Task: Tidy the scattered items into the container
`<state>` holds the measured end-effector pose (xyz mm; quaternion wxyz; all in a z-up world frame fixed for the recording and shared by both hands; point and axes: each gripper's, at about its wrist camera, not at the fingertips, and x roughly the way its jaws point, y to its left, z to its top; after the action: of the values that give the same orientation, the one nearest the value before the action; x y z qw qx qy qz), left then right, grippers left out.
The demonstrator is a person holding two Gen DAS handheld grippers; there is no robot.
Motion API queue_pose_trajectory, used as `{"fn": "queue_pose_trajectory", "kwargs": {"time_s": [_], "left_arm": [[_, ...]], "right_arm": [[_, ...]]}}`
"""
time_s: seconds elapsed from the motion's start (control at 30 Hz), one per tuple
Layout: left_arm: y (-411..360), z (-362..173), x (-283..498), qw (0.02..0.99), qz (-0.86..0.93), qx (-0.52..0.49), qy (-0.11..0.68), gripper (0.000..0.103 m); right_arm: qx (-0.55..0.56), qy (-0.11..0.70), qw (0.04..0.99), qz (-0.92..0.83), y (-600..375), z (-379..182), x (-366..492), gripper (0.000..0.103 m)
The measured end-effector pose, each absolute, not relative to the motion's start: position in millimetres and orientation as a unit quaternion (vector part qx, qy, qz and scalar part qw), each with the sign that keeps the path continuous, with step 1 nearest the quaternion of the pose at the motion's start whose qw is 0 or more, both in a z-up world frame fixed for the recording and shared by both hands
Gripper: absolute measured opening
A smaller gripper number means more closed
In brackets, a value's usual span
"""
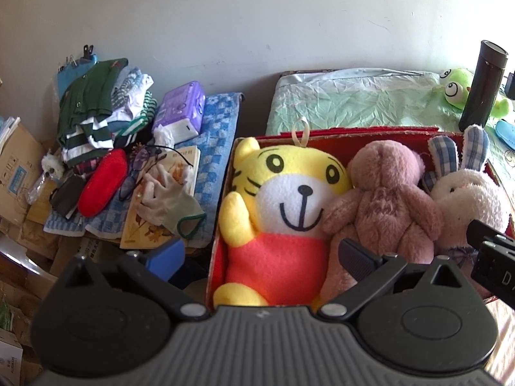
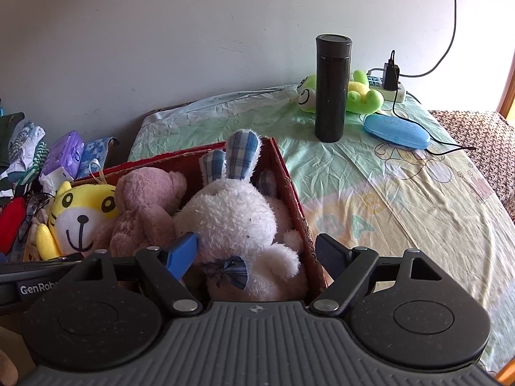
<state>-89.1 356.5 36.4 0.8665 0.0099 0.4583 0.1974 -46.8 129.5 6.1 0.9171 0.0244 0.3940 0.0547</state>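
While three soft toys already sit in the red box, the job looks to be between placements: the white rabbit lies at the right end of the box, and the right tool hangs over it with its jaws spread wide, one blue finger at the rabbit's left side and the dark one outside the box's right wall. Its pads press on nothing, so I take it the rabbit has been let go. The left tool is open too and empty, poised over the near edge of the box above the yellow tiger and the pink bear, which lie side by side, touching.

What seems left is the green frog, lying on the bed well apart from the box, behind the tall black flask and near a blue case. Whether the flask and case count as scattered items, I cannot say. Fetching the frog would call for the right tool to lift clear of the box wall, travel past the flask without knocking it, and close on the frog's soft body. To the left of the box a heap of clothes, a glove and a book lie jumbled on a blue checked cloth.
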Motion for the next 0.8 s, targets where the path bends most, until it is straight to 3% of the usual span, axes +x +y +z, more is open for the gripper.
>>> {"fn": "queue_pose_trajectory", "kwargs": {"time_s": [0.17,0.33,0.8], "left_arm": [[357.9,31.1,-87.5,0.864,0.193,0.005,0.465,0.101],[357.3,27.7,-86.8,0.864,0.186,0.002,0.468,0.101],[353.5,15.2,-86.1,0.860,0.171,-0.006,0.481,0.101]], "right_arm": [[0.016,0.401,0.914,0.062,135.2,4.0,-46.1,0.078],[0.024,0.401,0.913,0.071,136.5,3.5,-47.1,0.068],[0.017,0.409,0.909,0.074,140.0,-1.6,-45.1,0.067]]}}
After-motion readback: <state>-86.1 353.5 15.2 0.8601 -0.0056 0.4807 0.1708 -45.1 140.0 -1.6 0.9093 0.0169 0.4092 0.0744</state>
